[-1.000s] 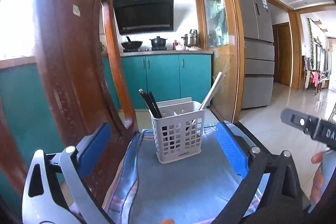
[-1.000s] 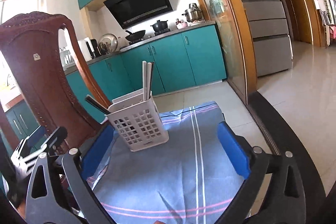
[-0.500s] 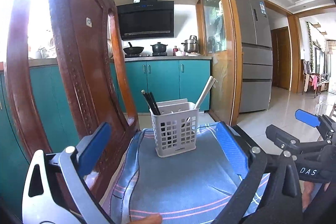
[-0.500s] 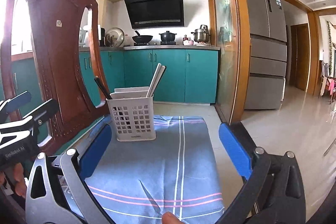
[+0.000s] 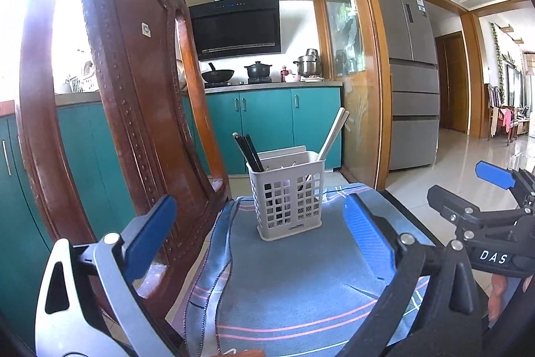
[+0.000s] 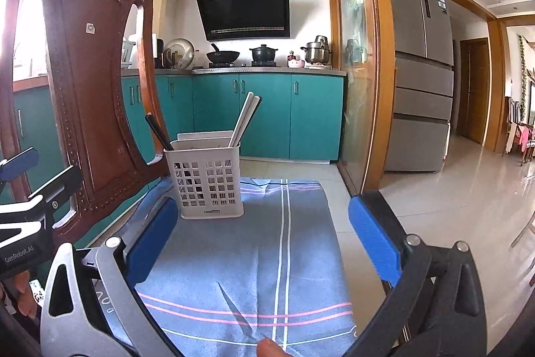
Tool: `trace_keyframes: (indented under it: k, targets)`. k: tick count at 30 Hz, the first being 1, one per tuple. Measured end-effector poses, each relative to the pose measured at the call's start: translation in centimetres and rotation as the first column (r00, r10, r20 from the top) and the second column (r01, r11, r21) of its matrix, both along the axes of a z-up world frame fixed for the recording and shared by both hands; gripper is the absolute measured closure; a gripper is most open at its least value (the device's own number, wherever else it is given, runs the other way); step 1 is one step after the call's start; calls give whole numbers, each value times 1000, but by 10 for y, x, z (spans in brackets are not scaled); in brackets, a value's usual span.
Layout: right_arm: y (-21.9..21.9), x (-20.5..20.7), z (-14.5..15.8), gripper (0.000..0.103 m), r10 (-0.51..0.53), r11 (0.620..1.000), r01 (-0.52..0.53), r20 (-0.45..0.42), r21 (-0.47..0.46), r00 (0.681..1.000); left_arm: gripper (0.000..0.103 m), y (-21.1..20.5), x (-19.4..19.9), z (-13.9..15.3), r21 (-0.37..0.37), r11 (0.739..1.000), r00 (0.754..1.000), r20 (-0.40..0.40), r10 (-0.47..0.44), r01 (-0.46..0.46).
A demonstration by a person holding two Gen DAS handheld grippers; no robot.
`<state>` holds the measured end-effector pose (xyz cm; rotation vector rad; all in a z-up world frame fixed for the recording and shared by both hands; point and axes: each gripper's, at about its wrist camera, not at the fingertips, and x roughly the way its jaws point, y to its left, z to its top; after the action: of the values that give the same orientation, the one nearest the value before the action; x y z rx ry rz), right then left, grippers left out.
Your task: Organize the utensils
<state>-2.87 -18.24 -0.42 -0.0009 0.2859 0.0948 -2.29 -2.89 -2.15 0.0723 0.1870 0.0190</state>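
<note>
A white slotted utensil basket (image 5: 289, 196) stands upright on a blue striped cloth (image 5: 301, 283); it also shows in the right wrist view (image 6: 207, 184). Black chopsticks (image 5: 249, 153) lean out of its left side and white chopsticks (image 5: 332, 134) out of its right; both pairs also show in the right wrist view, black (image 6: 157, 131) and white (image 6: 245, 117). My left gripper (image 5: 259, 230) is open and empty, a short way in front of the basket. My right gripper (image 6: 262, 236) is open and empty, in front of and right of the basket. The right gripper also shows at the right edge of the left wrist view (image 5: 485, 206).
A carved wooden chair back (image 5: 117, 109) rises close on the left, beside the cloth's left edge (image 6: 83, 89). The dark table edge (image 5: 401, 213) runs along the cloth's right side. Teal cabinets (image 6: 267, 112), a glass partition (image 6: 354, 72) and a fridge (image 6: 421, 72) stand behind.
Both grippers have pulled back and levelled, so the basket looks smaller and farther. The right gripper has come into the left wrist view at the right. Both stay open.
</note>
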Motion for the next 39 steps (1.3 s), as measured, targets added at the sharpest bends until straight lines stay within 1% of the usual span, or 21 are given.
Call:
trace_keyframes:
  k: [6, 28, 39]
  targets:
    - [4, 2, -2, 3, 3, 1000, -3, -3, -15, 1000, 3, 3, 0, -1, -8, 1000, 1000, -1, 2, -2]
    - [3, 2, -6, 3, 2, 1000, -2, -8, -11, 1000, 3, 3, 1, -5, -2, 1000, 1000, -4, -7, 7]
    - [4, 4, -9, 3, 1, 1000, -2, -14, -24, 1000, 3, 3, 3, -4, -8, 1000, 999, -24, -23, 23]
